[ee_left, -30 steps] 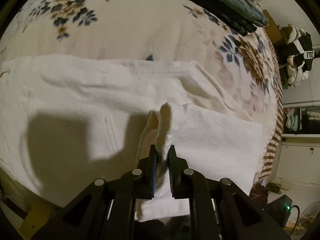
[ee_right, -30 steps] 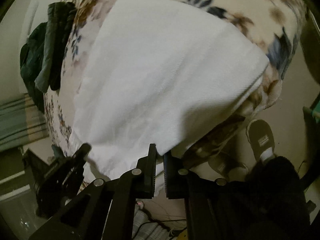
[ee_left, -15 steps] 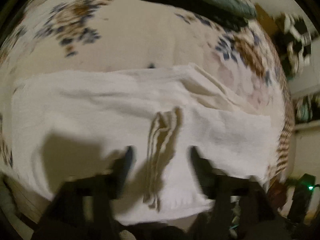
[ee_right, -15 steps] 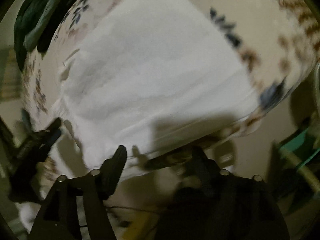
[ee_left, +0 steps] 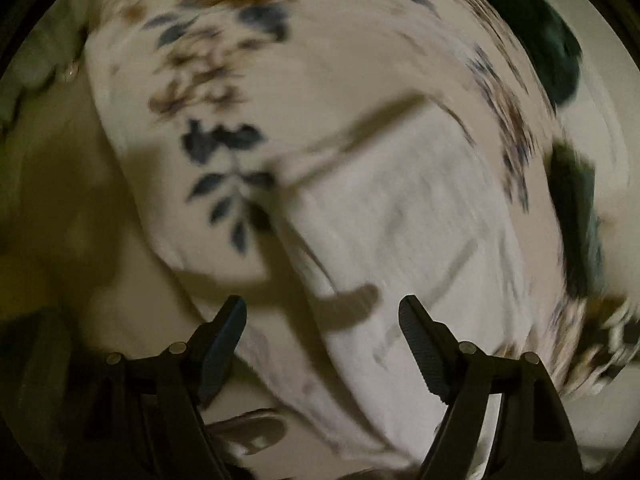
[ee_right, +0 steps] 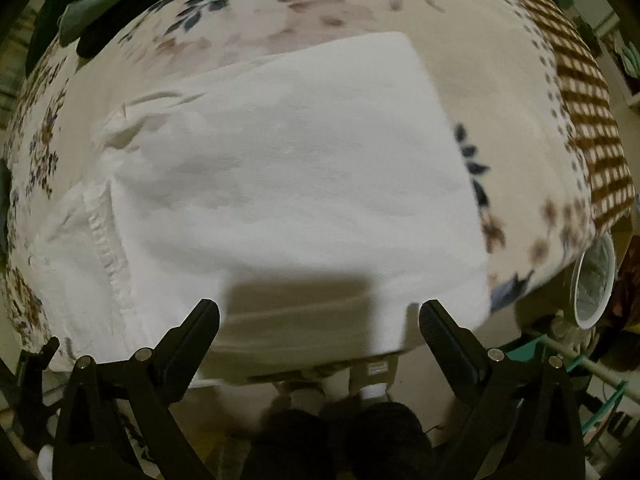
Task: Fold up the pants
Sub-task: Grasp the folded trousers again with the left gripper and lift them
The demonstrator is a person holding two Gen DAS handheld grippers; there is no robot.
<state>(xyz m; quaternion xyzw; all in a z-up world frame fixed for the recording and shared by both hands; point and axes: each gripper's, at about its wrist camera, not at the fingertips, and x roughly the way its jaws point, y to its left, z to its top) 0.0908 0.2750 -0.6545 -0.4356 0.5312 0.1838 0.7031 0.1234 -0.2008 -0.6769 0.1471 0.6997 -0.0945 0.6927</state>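
Lying folded into a flat white rectangle on the floral bed (ee_right: 520,128), pants (ee_right: 288,184) with waistband at left. Left gripper (ee_left: 322,320) and right gripper (ee_right: 319,320) both spreading wider, nothing pinched. Judged largely done; possibly one further fold remaining.

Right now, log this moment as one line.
pants: folded on bedspread | left gripper: opening, empty | right gripper: opening, empty
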